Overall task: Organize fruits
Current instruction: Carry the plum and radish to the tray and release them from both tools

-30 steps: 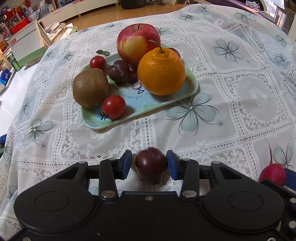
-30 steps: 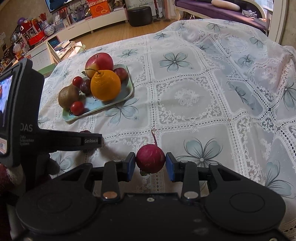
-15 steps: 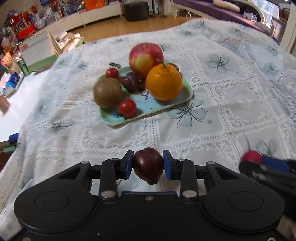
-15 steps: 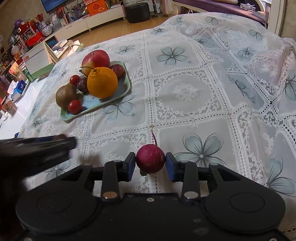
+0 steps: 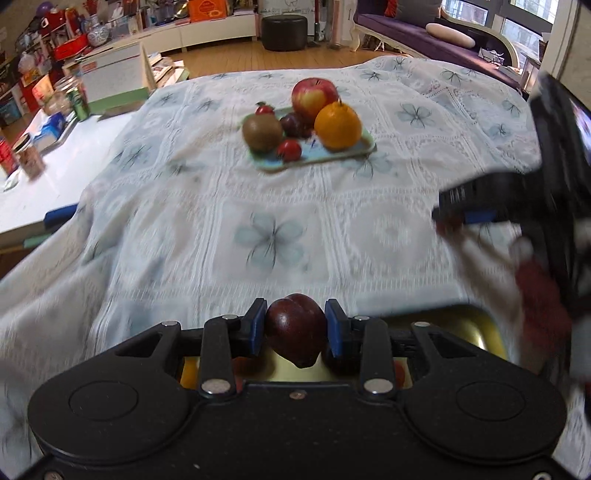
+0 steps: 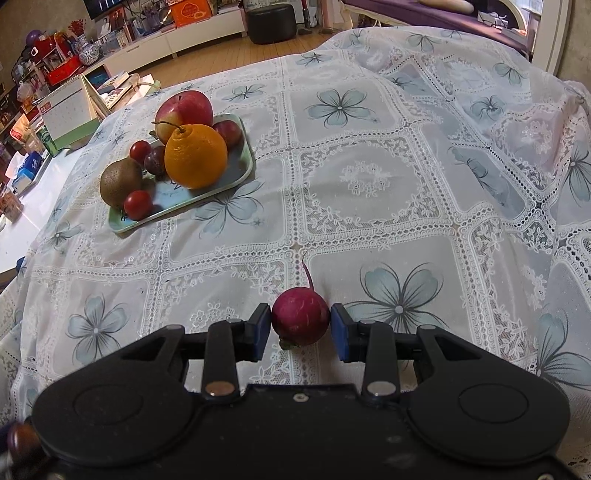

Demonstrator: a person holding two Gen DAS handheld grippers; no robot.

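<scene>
My left gripper [image 5: 295, 328] is shut on a dark plum [image 5: 294, 334] and holds it over a gold tray [image 5: 476, 328] near the table's front edge. My right gripper [image 6: 300, 326] has its jaws on either side of a red radish [image 6: 300, 316] that lies on the lace tablecloth, with small gaps at both pads. It also shows blurred at the right of the left wrist view [image 5: 465, 218]. A pale green tray [image 6: 236, 173] farther back holds an apple [image 6: 184, 110], an orange [image 6: 195, 160], a kiwi [image 6: 120, 182], plums and cherry tomatoes.
The table is covered by a white lace cloth with blue flowers [image 6: 369, 177]. A white side table [image 5: 33, 192] with jars and boxes stands to the left. Shelves, a black stool [image 5: 284, 33] and a purple sofa are in the room behind.
My left gripper lifted the plum off the cloth and drew back toward the front edge, over the gold tray. My right gripper stayed around the radish.
</scene>
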